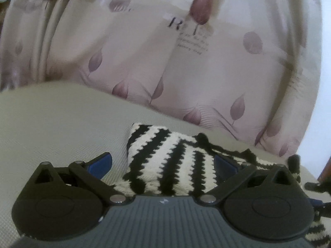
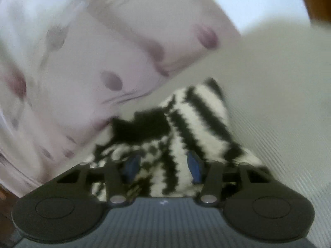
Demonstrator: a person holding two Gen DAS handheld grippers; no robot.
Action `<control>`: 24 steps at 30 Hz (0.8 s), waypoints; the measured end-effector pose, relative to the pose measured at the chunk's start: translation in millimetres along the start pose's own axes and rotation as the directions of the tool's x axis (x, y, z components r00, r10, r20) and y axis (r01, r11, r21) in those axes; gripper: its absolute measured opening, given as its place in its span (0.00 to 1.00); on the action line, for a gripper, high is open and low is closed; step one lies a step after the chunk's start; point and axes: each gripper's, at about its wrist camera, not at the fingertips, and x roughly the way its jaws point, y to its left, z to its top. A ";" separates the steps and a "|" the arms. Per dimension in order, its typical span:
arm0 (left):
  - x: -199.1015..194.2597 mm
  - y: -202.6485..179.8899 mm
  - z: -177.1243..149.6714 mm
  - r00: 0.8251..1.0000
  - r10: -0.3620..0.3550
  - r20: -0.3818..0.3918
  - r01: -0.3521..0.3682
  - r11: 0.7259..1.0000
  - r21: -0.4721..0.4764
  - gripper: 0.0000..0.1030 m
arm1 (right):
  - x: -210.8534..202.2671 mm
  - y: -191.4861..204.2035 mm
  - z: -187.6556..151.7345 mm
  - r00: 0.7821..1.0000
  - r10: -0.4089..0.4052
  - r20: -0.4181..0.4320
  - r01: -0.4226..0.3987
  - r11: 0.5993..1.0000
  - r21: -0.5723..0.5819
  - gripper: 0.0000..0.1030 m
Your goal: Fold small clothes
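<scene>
A small black-and-white striped knit garment (image 1: 165, 159) lies on a pale beige ribbed surface (image 1: 62, 128). My left gripper (image 1: 163, 163) is open, its blue pads wide apart on either side of the garment's folded end, just above it. In the right wrist view the same garment (image 2: 196, 119) is bunched up with a black edge on its left. My right gripper (image 2: 164, 165) is open with its blue pads (image 2: 194, 165) on either side of the fabric; the view is blurred. The tip of the right gripper shows at the left wrist view's right edge (image 1: 316, 186).
A pale pink quilt or pillow with purple leaf print (image 1: 186, 66) lies just behind the garment, also seen blurred in the right wrist view (image 2: 72, 72). A white wall shows at the far right (image 1: 324, 82).
</scene>
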 end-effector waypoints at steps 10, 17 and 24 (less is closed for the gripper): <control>4.6 0.8 -1.7 1.000 -0.015 -0.020 0.014 1.000 -0.010 1.00 | 6.7 -14.9 31.9 0.987 0.149 -0.054 -0.140 0.979 0.149 0.81; 11.1 11.4 -1.5 0.999 0.001 -0.048 -0.005 0.996 -0.090 1.00 | 25.2 1.3 44.7 0.993 0.017 -0.119 -0.017 1.000 0.004 0.25; 8.3 10.0 -1.2 0.999 0.021 -0.035 -0.023 0.997 -0.069 1.00 | 19.0 34.4 72.6 0.990 0.137 -0.028 -0.139 0.983 -0.123 0.09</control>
